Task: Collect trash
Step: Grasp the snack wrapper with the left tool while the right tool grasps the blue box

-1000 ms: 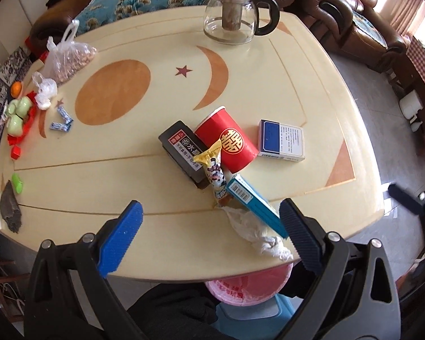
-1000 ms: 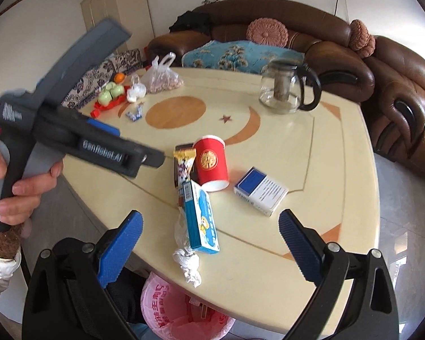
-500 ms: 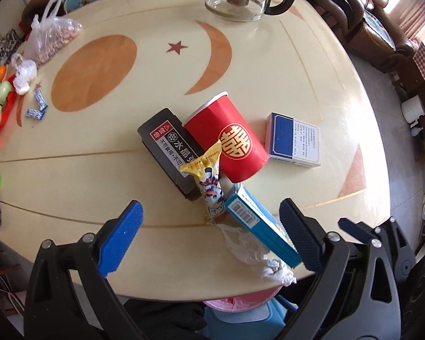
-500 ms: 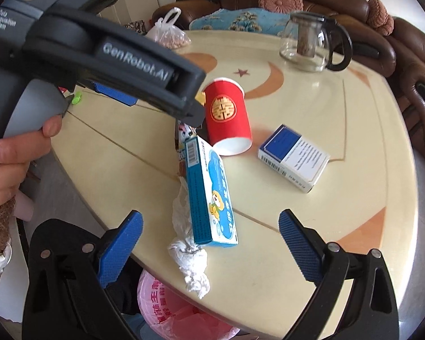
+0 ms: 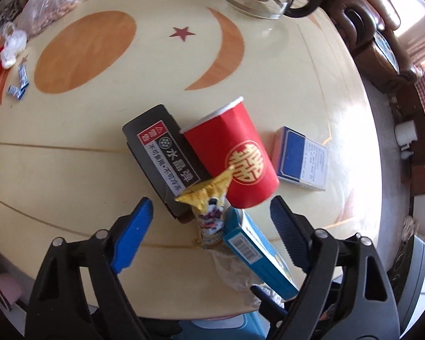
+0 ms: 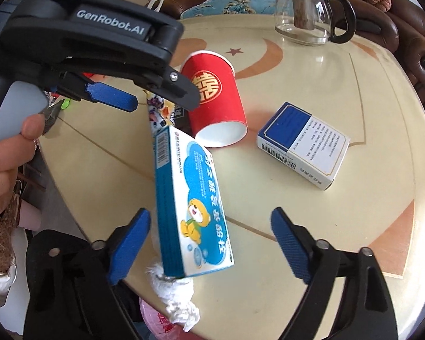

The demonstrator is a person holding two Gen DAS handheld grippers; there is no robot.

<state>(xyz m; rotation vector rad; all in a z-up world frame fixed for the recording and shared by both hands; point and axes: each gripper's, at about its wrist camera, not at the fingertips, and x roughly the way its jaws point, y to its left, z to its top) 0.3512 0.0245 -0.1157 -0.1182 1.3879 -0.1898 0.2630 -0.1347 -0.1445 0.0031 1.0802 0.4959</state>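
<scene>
While the trash lies clustered near the front edge of the cream table (image 5: 269,65), we note a gold-topped snack wrapper (image 5: 209,206) between the blue pads of the left gripper (image 5: 211,212), untouched. Its jaws are closing but stand wide apart, gripping nothing. The wrapper leans against a black box (image 5: 161,155) and a red paper cup (image 5: 235,153) lying on its side, its mouth toward the table edge. Just in front of these sits a light-blue carton (image 6: 192,204), with a crumpled white tissue (image 6: 175,297) under its near end, overhanging the edge. The carton's near end lies between the pads of the right gripper (image 6: 211,226), whose jaws are likewise closing, still apart and clear of the carton. A blue-and-white box (image 6: 303,144) rests alone to the right of the cup.

From the right wrist view we see a hand (image 6: 2,170) holding the left tool above the wrapper. A pink-lined bin (image 6: 161,325) shows below the table edge. Farther back stand a glass teapot (image 6: 308,14) and a bag of nuts (image 5: 48,14); brown sofas ring the table.
</scene>
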